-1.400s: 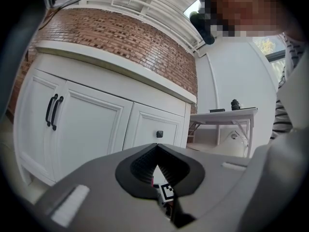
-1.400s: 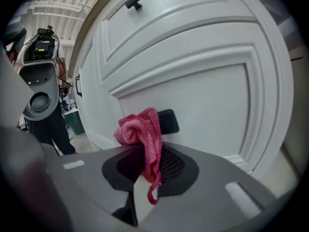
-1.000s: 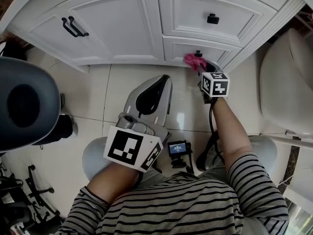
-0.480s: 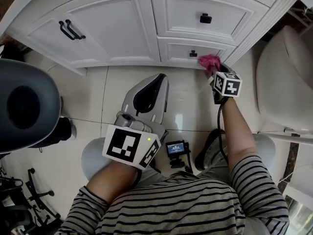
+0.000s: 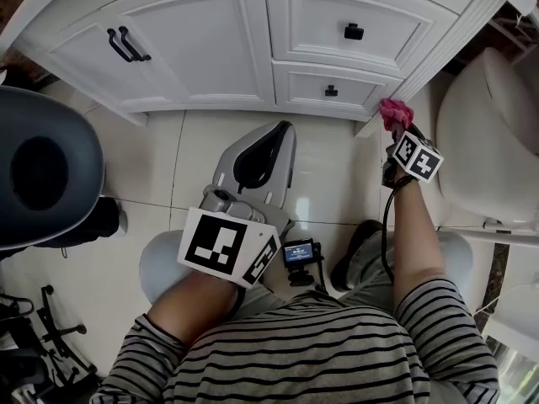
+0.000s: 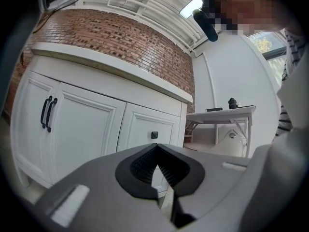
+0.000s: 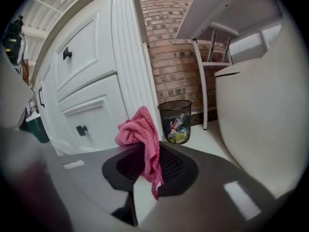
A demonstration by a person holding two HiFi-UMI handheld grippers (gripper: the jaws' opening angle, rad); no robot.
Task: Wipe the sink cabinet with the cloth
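Note:
The white sink cabinet [image 5: 210, 49] fills the top of the head view, with a double door with black handles [image 5: 128, 45] and two drawers with black knobs [image 5: 354, 31]. My right gripper [image 5: 396, 129] is shut on a pink cloth [image 5: 393, 112] beside the cabinet's fluted right corner post [image 5: 438, 53]. In the right gripper view the cloth [image 7: 142, 139] bunches up between the jaws, just right of the lower drawer [image 7: 94, 120]. My left gripper [image 5: 257, 162] hangs low over the floor tiles, shut and empty, pointing at the cabinet [image 6: 87, 129].
A white toilet [image 5: 497, 150] stands at the right, close to my right arm. A mesh waste bin [image 7: 175, 121] with litter sits beyond the cabinet corner by a brick wall. A dark round stool [image 5: 42, 171] is at the left. A small device [image 5: 299, 253] lies on the floor.
My right gripper has carried the pink cloth rightward along the bottom drawer front to the cabinet's right corner post. The left gripper has stayed put.

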